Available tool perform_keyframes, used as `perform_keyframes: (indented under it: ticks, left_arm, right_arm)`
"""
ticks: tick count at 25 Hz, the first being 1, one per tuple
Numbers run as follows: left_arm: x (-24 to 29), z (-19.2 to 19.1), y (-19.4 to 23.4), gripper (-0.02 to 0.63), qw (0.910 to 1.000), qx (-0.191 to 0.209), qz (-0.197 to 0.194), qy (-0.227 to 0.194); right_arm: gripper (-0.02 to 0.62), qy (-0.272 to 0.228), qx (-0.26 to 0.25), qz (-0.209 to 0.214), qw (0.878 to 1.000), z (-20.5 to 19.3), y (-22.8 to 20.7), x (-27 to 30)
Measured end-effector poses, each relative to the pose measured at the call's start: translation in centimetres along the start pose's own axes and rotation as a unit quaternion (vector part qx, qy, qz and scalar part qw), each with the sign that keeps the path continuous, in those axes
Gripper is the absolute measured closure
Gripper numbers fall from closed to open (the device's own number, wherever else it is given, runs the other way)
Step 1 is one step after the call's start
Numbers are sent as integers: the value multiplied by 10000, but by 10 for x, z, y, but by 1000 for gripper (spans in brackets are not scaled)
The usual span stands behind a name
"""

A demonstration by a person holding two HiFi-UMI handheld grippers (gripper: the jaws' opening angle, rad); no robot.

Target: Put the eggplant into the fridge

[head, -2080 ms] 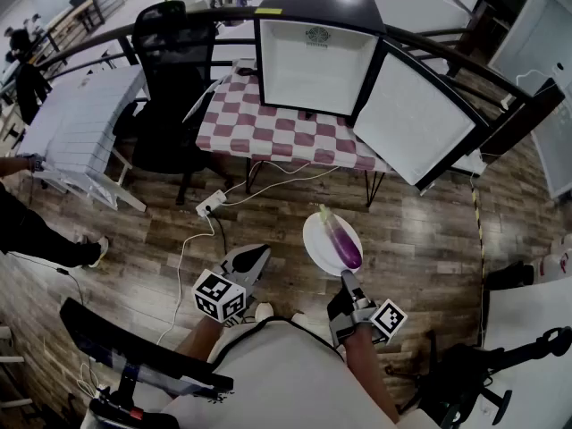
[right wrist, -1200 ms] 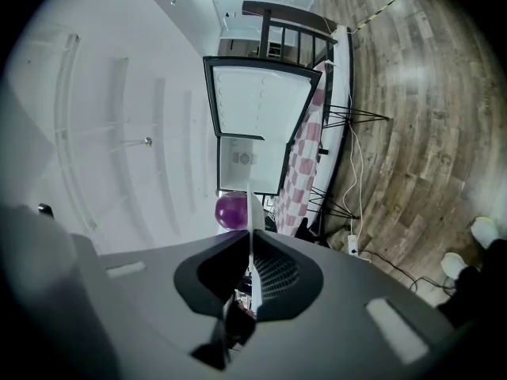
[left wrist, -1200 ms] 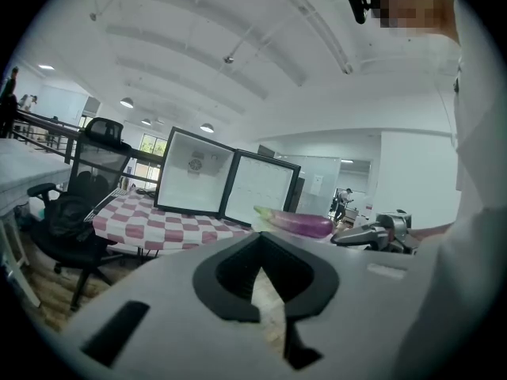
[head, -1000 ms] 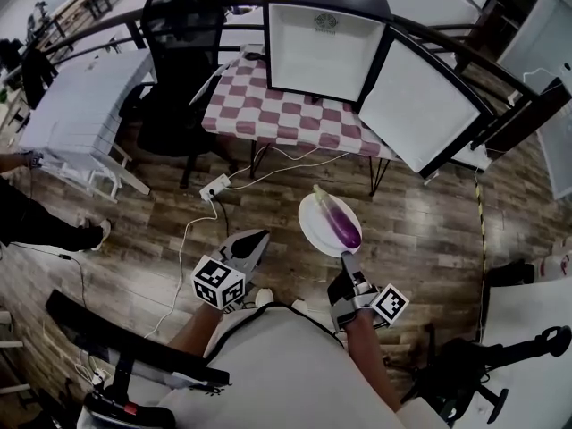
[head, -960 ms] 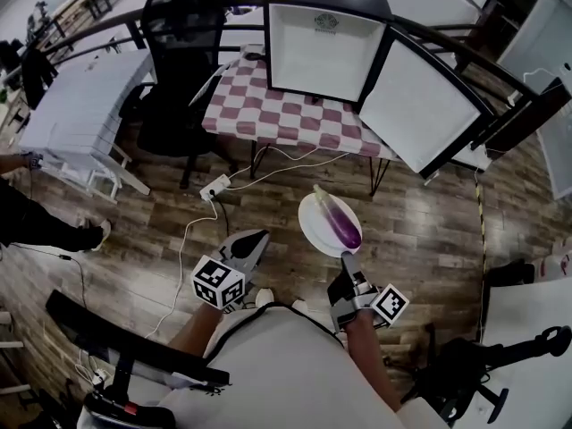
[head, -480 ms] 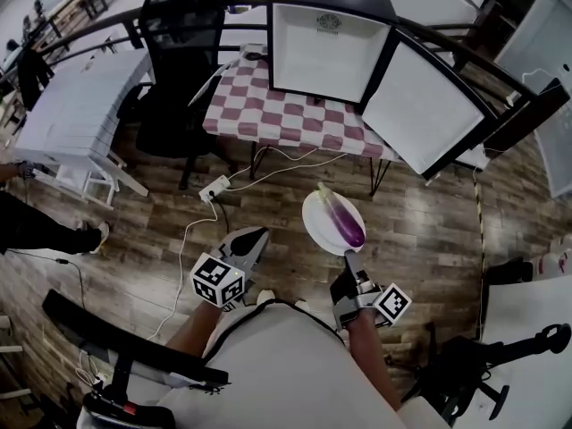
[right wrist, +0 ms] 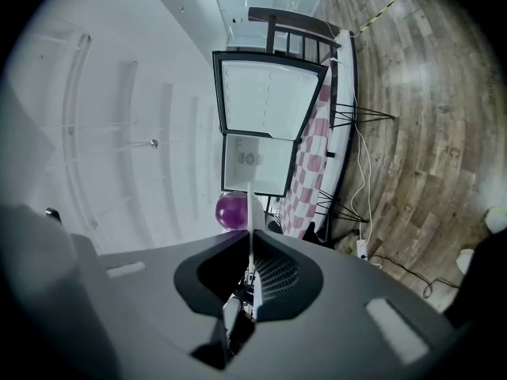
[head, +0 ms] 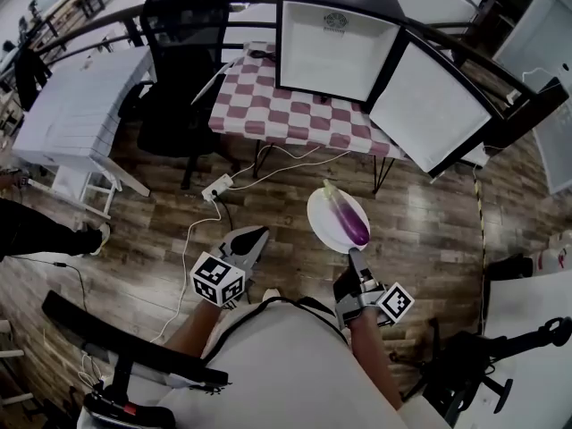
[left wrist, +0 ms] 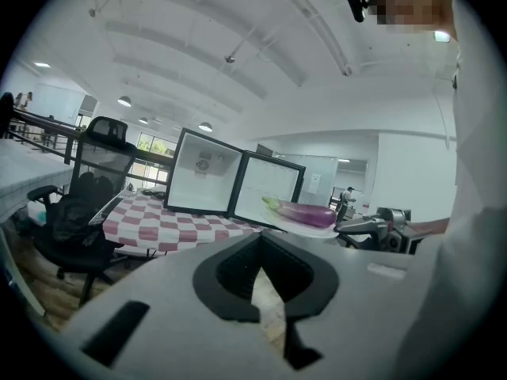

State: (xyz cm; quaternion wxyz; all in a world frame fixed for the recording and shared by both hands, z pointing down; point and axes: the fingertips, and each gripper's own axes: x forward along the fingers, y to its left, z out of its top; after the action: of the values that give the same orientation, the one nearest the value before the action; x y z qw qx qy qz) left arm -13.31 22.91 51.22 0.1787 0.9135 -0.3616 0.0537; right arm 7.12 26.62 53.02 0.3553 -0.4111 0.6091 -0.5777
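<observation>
Eggplant (head: 345,217), long, glossy and purple with a green stem cap, lies on a round white plate (head: 322,223). The plate is in the air above the brown wooden floor (head: 268,206), on the near side of the table with the red and white checked cloth (head: 286,110).

On the right end of this table stands the small black fridge with white inside (head: 335,43). Its white-lined door (head: 427,105) is swung open to the right.

The long axis of the eggplant runs across the plate from the far left rim to the near right rim. The green stem end points toward the table and the fridge. The round purple end is at the near rim, just beside the tool that carries the plate.

The right gripper (head: 354,256) has its jaws pressed on the near rim of the plate. In the right gripper view the rim shows as a thin white line pinched between them, with the purple end beside it.

The left gripper (head: 253,238) is to the left of the plate, apart from it. Its jaws are together at the tips with nothing between them.
</observation>
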Motion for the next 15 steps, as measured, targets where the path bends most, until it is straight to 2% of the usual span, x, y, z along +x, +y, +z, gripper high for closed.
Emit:
perform_keyframes:
  ticks: [15]
  left_arm:
    - [-34, -9, 7, 601, 10000, -17, 2, -73]
  right_arm:
    - [572, -282, -130, 22, 9995, -7, 7, -16]
